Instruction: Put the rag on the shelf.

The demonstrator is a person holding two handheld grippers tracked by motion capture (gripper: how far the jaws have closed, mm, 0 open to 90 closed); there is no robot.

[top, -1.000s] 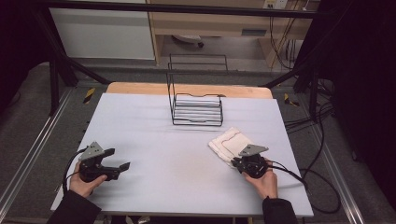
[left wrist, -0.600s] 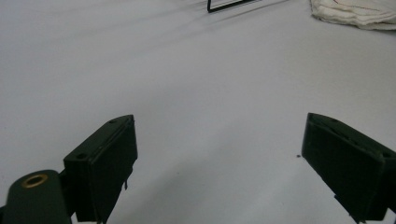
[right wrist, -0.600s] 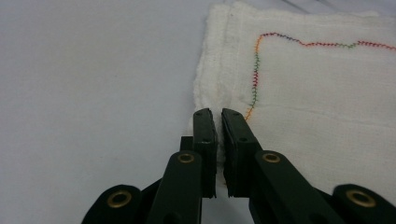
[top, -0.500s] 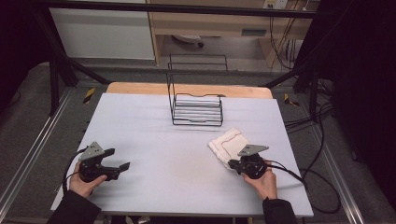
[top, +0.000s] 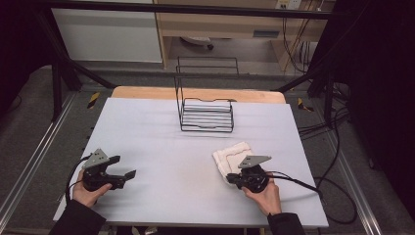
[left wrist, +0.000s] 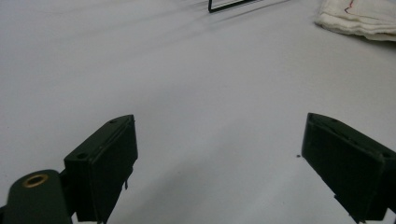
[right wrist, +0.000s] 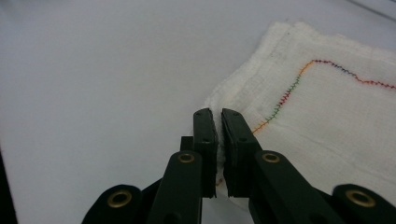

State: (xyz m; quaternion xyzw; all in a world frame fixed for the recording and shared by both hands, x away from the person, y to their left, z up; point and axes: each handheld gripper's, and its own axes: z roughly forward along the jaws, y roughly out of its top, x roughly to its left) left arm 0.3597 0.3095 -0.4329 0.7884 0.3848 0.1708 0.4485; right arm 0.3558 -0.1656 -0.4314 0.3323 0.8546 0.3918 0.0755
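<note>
A folded white cloth (top: 232,156) with coloured zigzag stitching (right wrist: 289,91) lies on the right half of the white table (top: 161,142). My right gripper (top: 231,179) sits at the cloth's near edge, and in the right gripper view its jaws are shut on a fold of the cloth (right wrist: 327,112) at that edge (right wrist: 217,140). My left gripper (top: 128,176) rests low over the table at the front left, open, with bare table between its jaws (left wrist: 219,154). The cloth's corner (left wrist: 359,18) shows far off in the left gripper view.
A black wire rack (top: 205,105) stands at the back middle of the table, its base (left wrist: 229,4) just visible in the left gripper view. A cable (top: 303,183) trails right from my right gripper. The table's wooden far edge (top: 147,92) lies behind the rack.
My right gripper has slid left along the cloth's near edge, and the cloth has shifted with it. My left gripper has stayed where it was.
</note>
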